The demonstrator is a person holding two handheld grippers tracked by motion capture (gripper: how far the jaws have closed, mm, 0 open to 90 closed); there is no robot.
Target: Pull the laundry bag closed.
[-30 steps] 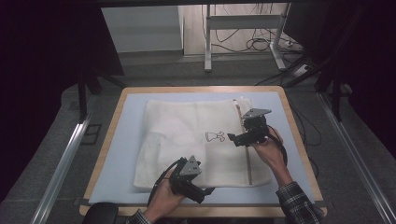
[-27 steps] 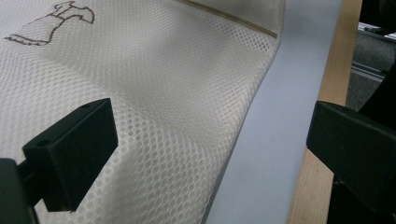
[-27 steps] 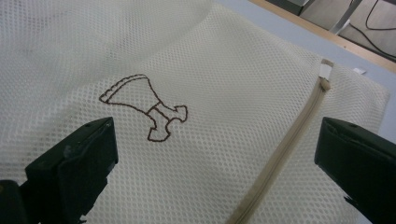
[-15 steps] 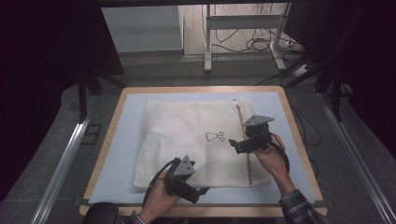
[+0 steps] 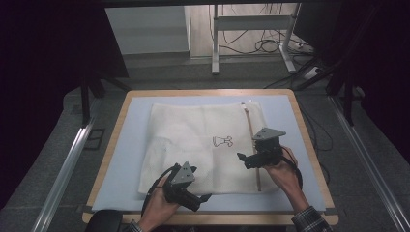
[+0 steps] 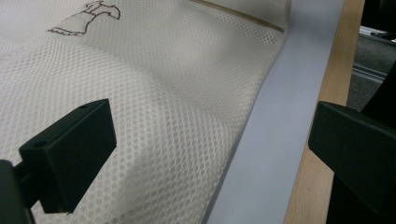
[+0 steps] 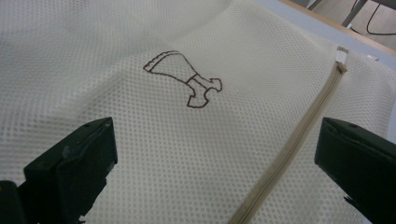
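A white mesh laundry bag (image 5: 193, 145) lies flat on the pale blue mat (image 5: 130, 145), with a small brown dress outline (image 5: 222, 141) printed on it and a beige zipper (image 5: 252, 145) running down its right side. My left gripper (image 5: 205, 197) is open at the bag's near edge, its jaws either side of the mesh (image 6: 187, 116) and the mat's border. My right gripper (image 5: 240, 158) hovers open over the bag beside the zipper (image 7: 299, 140), with the dress outline (image 7: 182, 77) ahead of its jaws. Nothing is held.
The mat sits on a wooden-rimmed table (image 5: 309, 145). Metal rails (image 5: 67, 164) run along both sides below. A desk frame (image 5: 251, 38) and cables (image 5: 270, 46) stand on the floor beyond the far edge.
My right gripper has drawn back toward the near side along the zipper. My left gripper has shifted slightly toward the bag's near edge. The bag lies as before.
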